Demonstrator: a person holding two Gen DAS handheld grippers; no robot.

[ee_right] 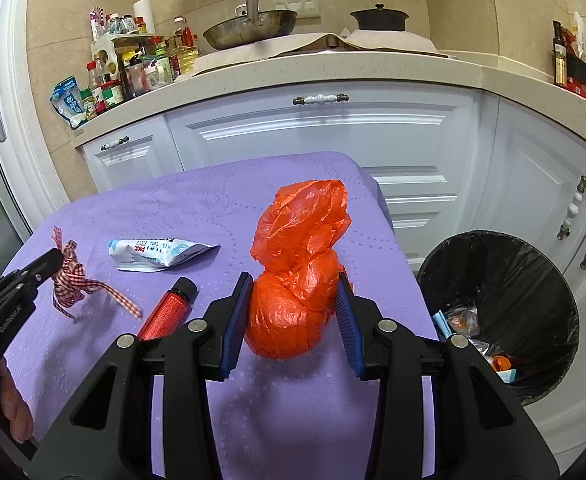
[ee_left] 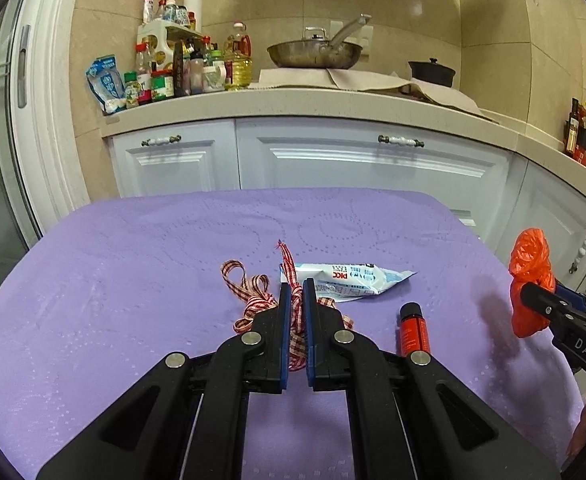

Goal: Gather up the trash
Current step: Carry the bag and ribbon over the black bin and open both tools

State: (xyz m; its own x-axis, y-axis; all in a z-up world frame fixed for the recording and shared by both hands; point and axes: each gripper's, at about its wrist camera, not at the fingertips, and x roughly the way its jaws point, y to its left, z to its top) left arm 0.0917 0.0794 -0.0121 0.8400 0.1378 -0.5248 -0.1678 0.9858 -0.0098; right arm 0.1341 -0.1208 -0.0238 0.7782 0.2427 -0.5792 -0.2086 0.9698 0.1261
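Observation:
My left gripper [ee_left: 297,292] is shut on a red-and-white checked ribbon [ee_left: 253,292], lifted just above the purple tablecloth [ee_left: 133,280]; the ribbon also shows in the right wrist view [ee_right: 69,276]. My right gripper [ee_right: 295,284] is shut on a knotted orange plastic bag [ee_right: 297,272], held above the table's right part; the bag shows in the left wrist view [ee_left: 531,280]. A white and blue wrapper [ee_left: 353,280] [ee_right: 157,254] and a small red bottle with a black cap [ee_left: 413,330] [ee_right: 169,308] lie on the cloth.
A bin with a black liner [ee_right: 505,280], holding some trash, stands on the floor right of the table. White cabinets [ee_left: 353,160] and a counter with bottles [ee_left: 173,72], a pan [ee_left: 313,54] and a black pot [ee_left: 431,72] lie behind.

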